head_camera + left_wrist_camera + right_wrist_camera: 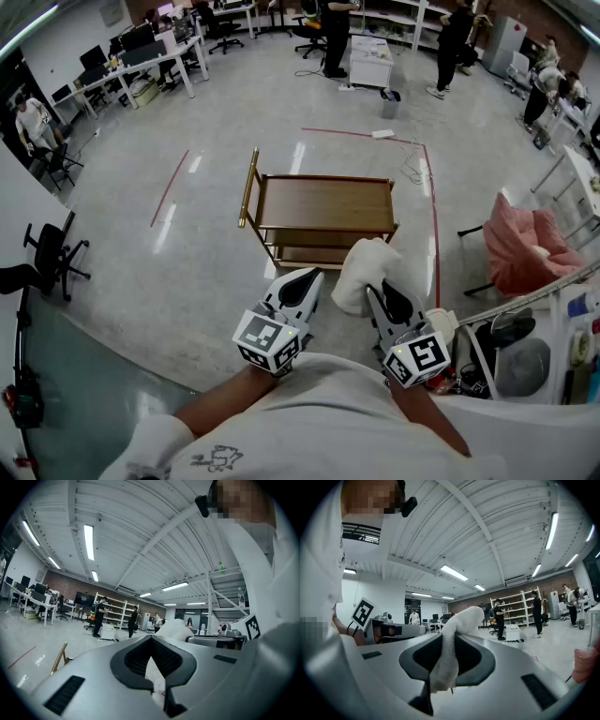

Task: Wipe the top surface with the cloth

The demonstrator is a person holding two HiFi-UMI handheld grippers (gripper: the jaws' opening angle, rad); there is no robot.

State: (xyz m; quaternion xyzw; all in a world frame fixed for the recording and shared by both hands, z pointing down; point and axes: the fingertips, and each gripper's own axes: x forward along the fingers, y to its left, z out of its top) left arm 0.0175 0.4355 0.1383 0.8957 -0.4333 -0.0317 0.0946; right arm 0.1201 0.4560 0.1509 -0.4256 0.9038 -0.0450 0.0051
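**Cloth held in the right fingers, short of the cart top**

The person stands on the near side of a wooden cart [323, 202], one gripper in each hand, both held side by side close to the body.

The right gripper [375, 289] has its fingers closed on a white cloth [361, 269]. In the right gripper view the cloth [450, 644] is pinched between the two fingers. It rises out of them in a thick fold that curls over at the top, and a short end hangs below the pinch. From the head view, the bunched cloth shows over the cart's near right corner. It is not lying on the brown top panel.

The left gripper [305, 281] is just left of the cloth. In its own view its fingers [161, 656] stand a narrow gap apart with nothing gripped, and only a pale strip shows through the slit. The cloth appears beyond them, off to the right.

The cart has a gold handle [247, 187] along its left end and a lower shelf [309, 253] under the top. A red tape line [436, 220] runs along the floor on its right, and beyond that lies a pink cushion [520, 244].
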